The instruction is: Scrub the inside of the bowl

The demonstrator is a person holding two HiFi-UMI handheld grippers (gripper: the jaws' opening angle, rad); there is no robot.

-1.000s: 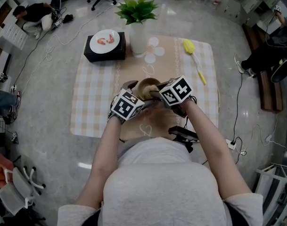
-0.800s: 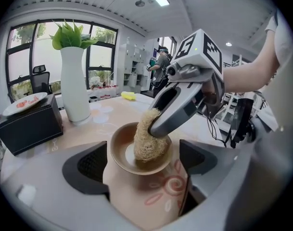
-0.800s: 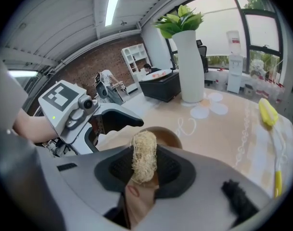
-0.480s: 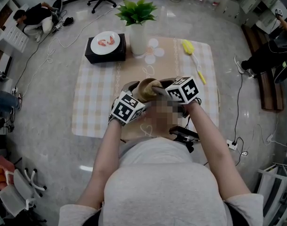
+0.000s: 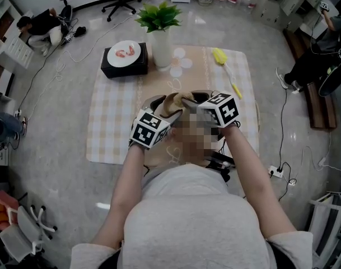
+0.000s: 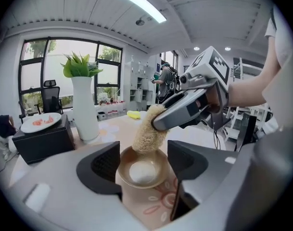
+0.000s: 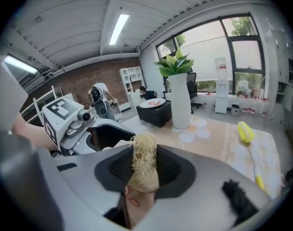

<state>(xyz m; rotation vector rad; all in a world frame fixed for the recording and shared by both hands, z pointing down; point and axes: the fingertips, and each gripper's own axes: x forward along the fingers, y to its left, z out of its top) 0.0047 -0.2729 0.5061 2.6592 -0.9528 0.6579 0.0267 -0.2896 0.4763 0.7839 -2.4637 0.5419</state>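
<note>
A tan bowl [image 6: 143, 170] with a pale bottom sits on the table between the pads of my left gripper [image 6: 145, 162]. Its jaws are closing and the pads meet the bowl's rim on both sides. My right gripper [image 6: 158, 121] comes in from the right, shut on a straw-coloured loofah scrubber [image 6: 148, 129] whose lower end dips over the bowl's far rim. The right gripper view shows the loofah [image 7: 144, 160] pinched between its pads, with the left gripper [image 7: 105, 136] just beyond. From the head view both grippers meet over the bowl [image 5: 176, 102] at the table's middle.
A white vase with a green plant [image 5: 160, 38] stands at the back. Left of it, a black box carries a white plate [image 5: 125, 58]. A yellow brush [image 5: 225, 66] lies back right on the checked cloth [image 5: 111, 116]. A black device [image 5: 219, 161] sits at the near edge.
The right gripper with the loofah has shifted a little right and away over the bowl. The left gripper stays beside the bowl, its jaws drawn closer around it.
</note>
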